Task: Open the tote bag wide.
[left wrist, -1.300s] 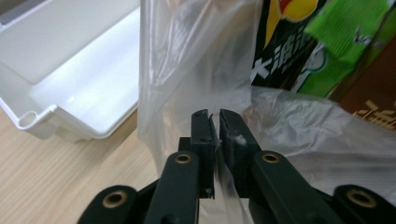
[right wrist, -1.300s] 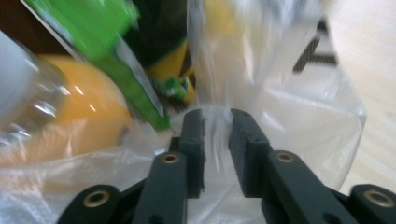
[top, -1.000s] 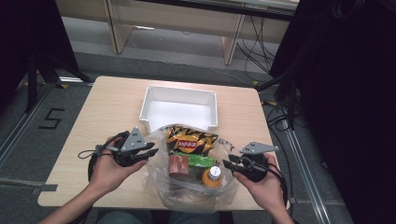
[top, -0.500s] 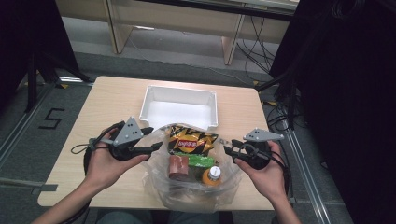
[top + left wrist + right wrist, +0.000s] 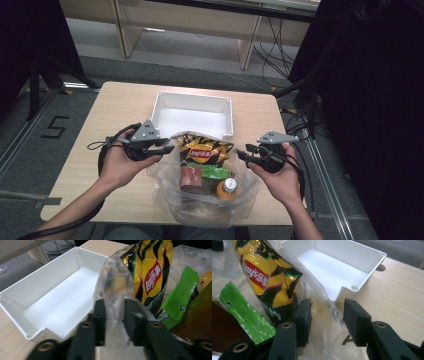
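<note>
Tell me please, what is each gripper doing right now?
Left gripper: closed on the plastic bag edge.
Right gripper: open, bag film between its jaws.

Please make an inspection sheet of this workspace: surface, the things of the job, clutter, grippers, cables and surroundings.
Surface: wooden table, bare at its left.
Job's things: clear plastic bag holding a chips bag, a green packet, a brown packet and an orange bottle; white tray behind, empty.
Clutter: nothing seen.
Grippers: left gripper pinches the bag's edge; right gripper open, bag film between its jaws.
Cables: black gripper cable; floor cables.
Surroundings: dark curtains, grey floor.
</note>
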{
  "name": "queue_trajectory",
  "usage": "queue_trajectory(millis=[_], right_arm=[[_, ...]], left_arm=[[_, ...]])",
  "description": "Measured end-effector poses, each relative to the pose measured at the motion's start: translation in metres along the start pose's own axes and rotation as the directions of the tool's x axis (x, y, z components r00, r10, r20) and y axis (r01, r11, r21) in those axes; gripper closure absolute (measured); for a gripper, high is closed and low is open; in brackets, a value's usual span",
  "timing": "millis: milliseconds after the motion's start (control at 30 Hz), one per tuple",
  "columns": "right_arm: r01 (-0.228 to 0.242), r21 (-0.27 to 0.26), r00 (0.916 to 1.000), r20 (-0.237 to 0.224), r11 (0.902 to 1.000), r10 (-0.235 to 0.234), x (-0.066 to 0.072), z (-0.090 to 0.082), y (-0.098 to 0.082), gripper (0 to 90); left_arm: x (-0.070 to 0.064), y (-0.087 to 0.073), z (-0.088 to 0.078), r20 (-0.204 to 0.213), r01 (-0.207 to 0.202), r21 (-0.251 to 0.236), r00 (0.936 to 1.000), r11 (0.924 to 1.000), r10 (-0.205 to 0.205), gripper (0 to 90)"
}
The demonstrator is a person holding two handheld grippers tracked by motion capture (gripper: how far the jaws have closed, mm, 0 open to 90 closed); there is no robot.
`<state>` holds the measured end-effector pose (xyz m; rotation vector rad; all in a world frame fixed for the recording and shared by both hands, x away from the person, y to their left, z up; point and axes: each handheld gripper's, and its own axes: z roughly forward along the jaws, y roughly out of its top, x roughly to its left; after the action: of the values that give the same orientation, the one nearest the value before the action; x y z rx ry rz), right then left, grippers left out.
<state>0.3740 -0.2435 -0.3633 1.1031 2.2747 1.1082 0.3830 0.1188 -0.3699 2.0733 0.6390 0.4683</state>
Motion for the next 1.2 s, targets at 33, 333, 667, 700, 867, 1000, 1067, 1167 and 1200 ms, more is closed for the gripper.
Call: queue_trajectory(millis=[33, 333, 667, 700, 867, 1000, 1067, 1167, 1200], right_arm=[[0.01, 0.0, 0.9999, -0.002, 0.9999, -0.01, -0.002, 0.002, 0.0, 59.1], [0.014, 0.036, 0.9999, -0.005, 0.9993, -0.013, -0.005, 0.015, -0.005, 62.4], [0.0, 0.079, 1.0, 0.005, 0.9969, 0.0, -0.009, 0.027, -0.013, 72.3], [-0.008, 0.084, 1.0, 0.001, 0.9964, 0.008, -0.009, 0.027, -0.014, 73.1], [-0.026, 0.118, 0.9996, -0.009, 0.9927, 0.027, -0.012, 0.03, -0.019, 78.6], [-0.026, 0.16, 0.9996, -0.008, 0.9867, 0.028, -0.015, 0.034, -0.024, 85.8], [-0.016, 0.15, 0.9998, -0.012, 0.9886, 0.018, -0.017, 0.036, -0.025, 86.9], [-0.028, 0.165, 0.9996, -0.002, 0.9858, 0.029, -0.022, 0.04, -0.033, 89.0], [-0.009, 0.166, 1.0, -0.001, 0.9861, 0.01, -0.025, 0.042, -0.035, 89.0]], left_arm=[[0.001, 0.0, -0.001, -0.004, 0.01, 0.0, 0.9999, 1.0, -0.01, 77.4], [0.014, -0.007, -0.004, -0.029, 0.133, -0.063, 0.9904, 0.9892, -0.135, 89.0], [0.028, -0.022, 0.01, -0.077, 0.195, -0.032, 0.9775, 0.9803, -0.197, 89.5], [0.029, -0.024, 0.012, -0.071, 0.204, -0.022, 0.9761, 0.9787, -0.205, 89.4], [0.028, -0.036, 0.024, -0.07, 0.207, 0.039, 0.9764, 0.9775, -0.204, 89.5], [0.027, -0.045, 0.036, -0.06, 0.192, 0.086, 0.9806, 0.9777, -0.187, 89.5], [0.026, -0.048, 0.039, -0.054, 0.19, 0.104, 0.9812, 0.9763, -0.185, 89.5], [0.027, -0.056, 0.048, -0.048, 0.179, 0.147, 0.9836, 0.9728, -0.174, 89.5], [0.026, -0.058, 0.05, -0.051, 0.177, 0.158, 0.9839, 0.9715, -0.171, 89.4]])
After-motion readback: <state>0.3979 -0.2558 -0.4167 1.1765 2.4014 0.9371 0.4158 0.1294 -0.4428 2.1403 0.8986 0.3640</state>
